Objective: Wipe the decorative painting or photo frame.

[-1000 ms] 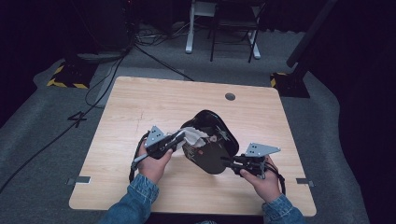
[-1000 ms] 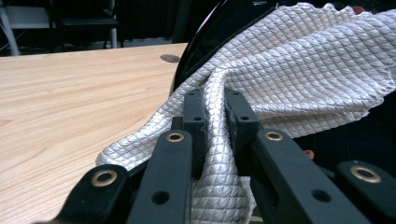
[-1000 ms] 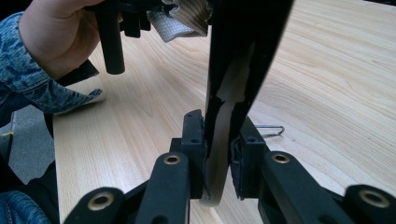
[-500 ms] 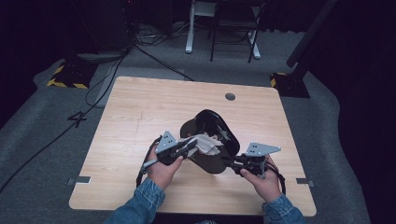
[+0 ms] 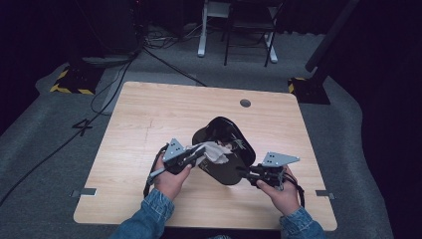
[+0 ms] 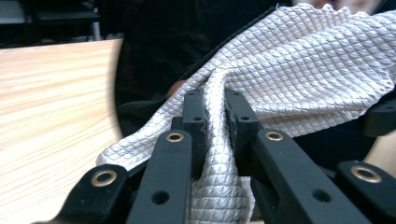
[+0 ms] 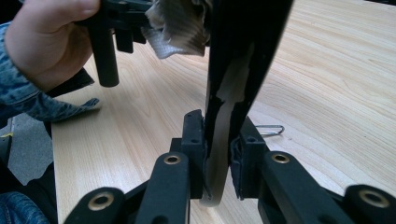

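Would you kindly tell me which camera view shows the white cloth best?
The left gripper view: the cloth lies close up, its quilted weave clear, pinched between the fingers. The high view shows it small against the black object; the right gripper view catches a corner.

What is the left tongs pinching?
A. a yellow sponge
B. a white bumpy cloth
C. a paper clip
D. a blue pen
B. In the left gripper view the left tongs are shut on a fold of the white bumpy cloth, which lies against the shiny black thing that the right tongs grip by its edge.
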`<state>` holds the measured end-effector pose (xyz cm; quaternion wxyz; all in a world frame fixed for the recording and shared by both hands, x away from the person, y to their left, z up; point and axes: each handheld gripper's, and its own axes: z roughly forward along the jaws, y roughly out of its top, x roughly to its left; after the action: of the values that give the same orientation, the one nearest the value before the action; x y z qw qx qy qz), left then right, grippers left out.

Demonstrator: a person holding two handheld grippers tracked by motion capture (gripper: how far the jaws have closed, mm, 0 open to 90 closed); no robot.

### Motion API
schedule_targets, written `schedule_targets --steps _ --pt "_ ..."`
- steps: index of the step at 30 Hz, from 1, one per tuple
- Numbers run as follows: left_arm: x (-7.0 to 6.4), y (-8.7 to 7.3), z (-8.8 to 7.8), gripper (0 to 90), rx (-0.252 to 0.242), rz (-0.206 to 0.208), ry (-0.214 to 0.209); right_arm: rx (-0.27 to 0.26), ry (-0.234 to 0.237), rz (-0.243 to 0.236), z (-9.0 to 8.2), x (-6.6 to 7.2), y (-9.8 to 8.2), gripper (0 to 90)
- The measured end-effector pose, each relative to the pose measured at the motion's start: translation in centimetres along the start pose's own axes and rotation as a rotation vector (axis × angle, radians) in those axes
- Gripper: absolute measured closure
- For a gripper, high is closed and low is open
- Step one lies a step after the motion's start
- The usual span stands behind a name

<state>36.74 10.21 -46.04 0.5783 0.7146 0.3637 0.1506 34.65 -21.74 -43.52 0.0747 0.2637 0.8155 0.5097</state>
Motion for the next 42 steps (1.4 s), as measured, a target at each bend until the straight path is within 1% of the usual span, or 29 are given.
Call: schedule_targets --steps 3,6,8,11,12,14,15,19,20,21,24,28,30,31,32,36,38,40,42 --pt "1.1 -0.2 -0.3 80.9 -0.001 -0.014 0.029 0.000 0.001 0.000 0.0 0.0 0.0 78.7" --pt "1.9 -0.4 -0.5 80.9 -0.003 -0.032 0.057 0.000 0.001 0.000 0.0 0.0 0.0 78.6" --pt "2.3 -0.5 -0.6 80.9 -0.005 -0.045 0.065 0.000 0.002 0.000 0.0 0.0 0.0 78.7" --pt "2.4 -0.6 -0.6 80.9 -0.005 -0.048 0.064 0.000 0.002 0.000 0.0 0.0 0.0 78.7" --pt "2.2 -0.7 -0.5 81.0 0.000 -0.041 0.059 0.001 0.001 0.002 0.0 0.0 0.0 78.7" --pt "1.9 -0.8 -0.4 81.0 0.003 -0.042 0.053 0.001 0.001 0.002 0.0 0.0 0.0 78.7" --pt "1.6 -0.9 -0.2 81.0 0.010 -0.046 0.044 0.001 0.001 0.002 0.0 0.0 0.0 78.6" --pt "0.1 -1.0 0.6 81.0 0.030 -0.027 0.005 0.002 -0.004 0.003 -0.1 -0.1 0.0 78.4" --pt "0.1 -1.0 0.6 81.0 0.030 -0.027 0.005 0.002 -0.004 0.003 -0.1 -0.1 0.0 78.4" --pt "-0.3 -1.1 0.7 81.0 0.037 -0.020 -0.009 0.001 -0.006 0.003 -0.1 -0.1 0.0 78.4" --pt "-1.3 -1.2 1.1 80.9 0.051 -0.001 -0.031 0.001 -0.009 0.004 -0.2 -0.2 0.0 78.4" --pt "-1.4 -1.2 1.3 80.9 0.052 0.002 -0.037 0.001 -0.009 0.005 -0.2 -0.2 0.0 78.5" --pt "-1.2 -1.2 1.2 80.7 0.051 -0.003 -0.041 0.001 -0.009 0.005 -0.2 -0.2 0.0 78.5" --pt "-1.1 -1.2 1.2 80.7 0.049 -0.010 -0.036 0.000 -0.009 0.004 -0.2 -0.2 0.0 78.5" --pt "-0.8 -1.2 1.1 80.7 0.049 -0.003 -0.027 0.000 -0.009 0.004 -0.2 -0.2 0.0 78.4" --pt "0.5 -1.2 0.7 80.7 0.049 -0.014 0.020 -0.001 -0.008 0.003 -0.2 -0.2 0.0 78.5" --pt "1.3 -1.3 0.4 80.7 0.041 -0.040 0.048 0.000 -0.007 0.003 -0.2 -0.2 0.0 78.5" --pt "1.9 -1.4 0.2 80.7 0.039 -0.056 0.056 0.000 -0.006 0.002 -0.2 -0.2 0.0 78.5" --pt "2.4 -1.4 0.1 80.7 0.037 -0.060 0.069 0.000 -0.005 0.000 -0.2 -0.2 0.0 78.6"
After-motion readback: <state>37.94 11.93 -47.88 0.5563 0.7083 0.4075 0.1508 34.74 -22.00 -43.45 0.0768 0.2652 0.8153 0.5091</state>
